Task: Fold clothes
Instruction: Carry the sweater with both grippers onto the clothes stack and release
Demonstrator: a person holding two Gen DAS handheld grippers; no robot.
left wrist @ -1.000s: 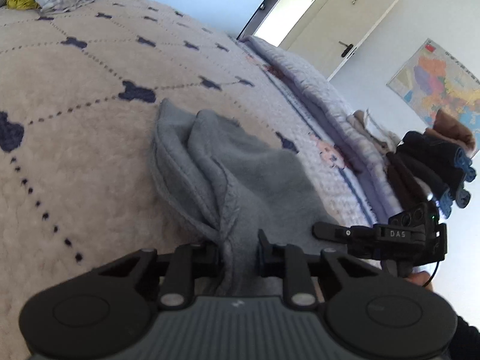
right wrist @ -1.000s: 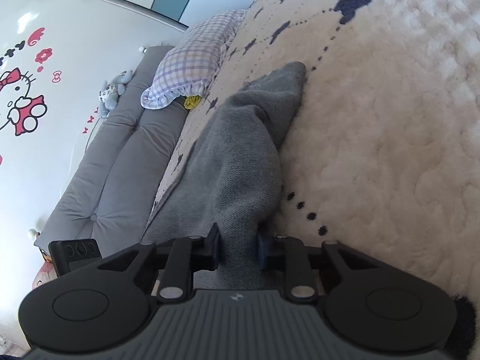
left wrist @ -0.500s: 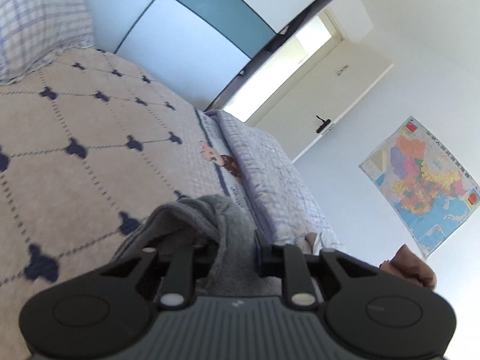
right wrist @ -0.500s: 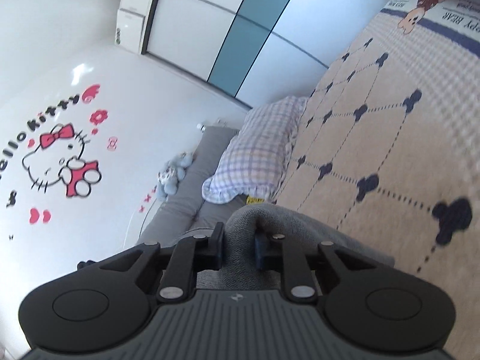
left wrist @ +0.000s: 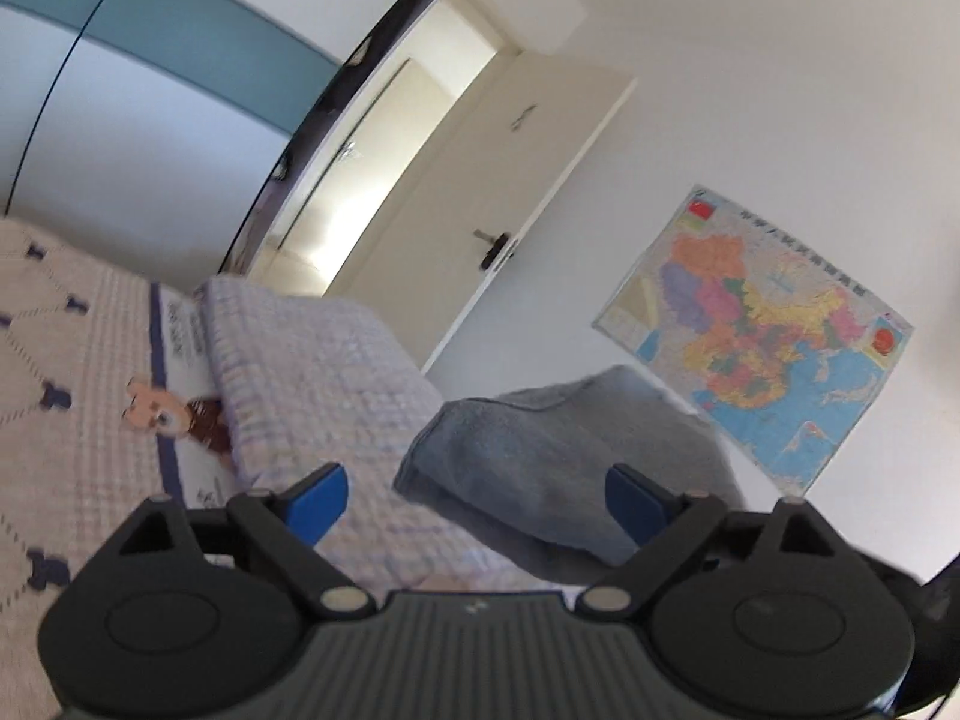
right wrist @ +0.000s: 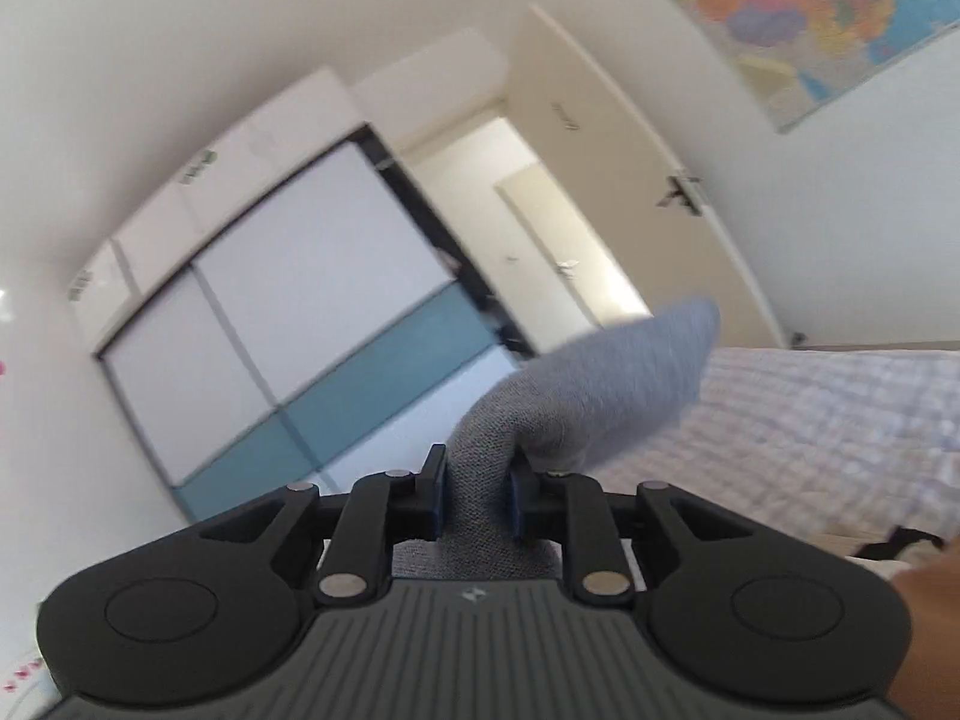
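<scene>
Left wrist view: left gripper (left wrist: 477, 495) spread wide, blue pads (left wrist: 315, 501) gripping nothing; grey garment (left wrist: 564, 468) bunched ahead between the fingers, nearer the right pad, touching neither that can be told; checked quilt (left wrist: 318, 372) ahead-left, wall map (left wrist: 762, 330) up right. Right wrist view: right gripper (right wrist: 477, 504) clamped on grey garment (right wrist: 600, 384), cloth rising ahead and rightward; wardrobe (right wrist: 288, 324) beyond, left.

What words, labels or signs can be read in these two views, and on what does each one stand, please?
None can be read with certainty.
Wall map: a title line along its top edge, too blurred to read.
Bed sheet: print beside the cartoon bear, blurred.
Right gripper body: a small logo mark, no legible letters.
</scene>
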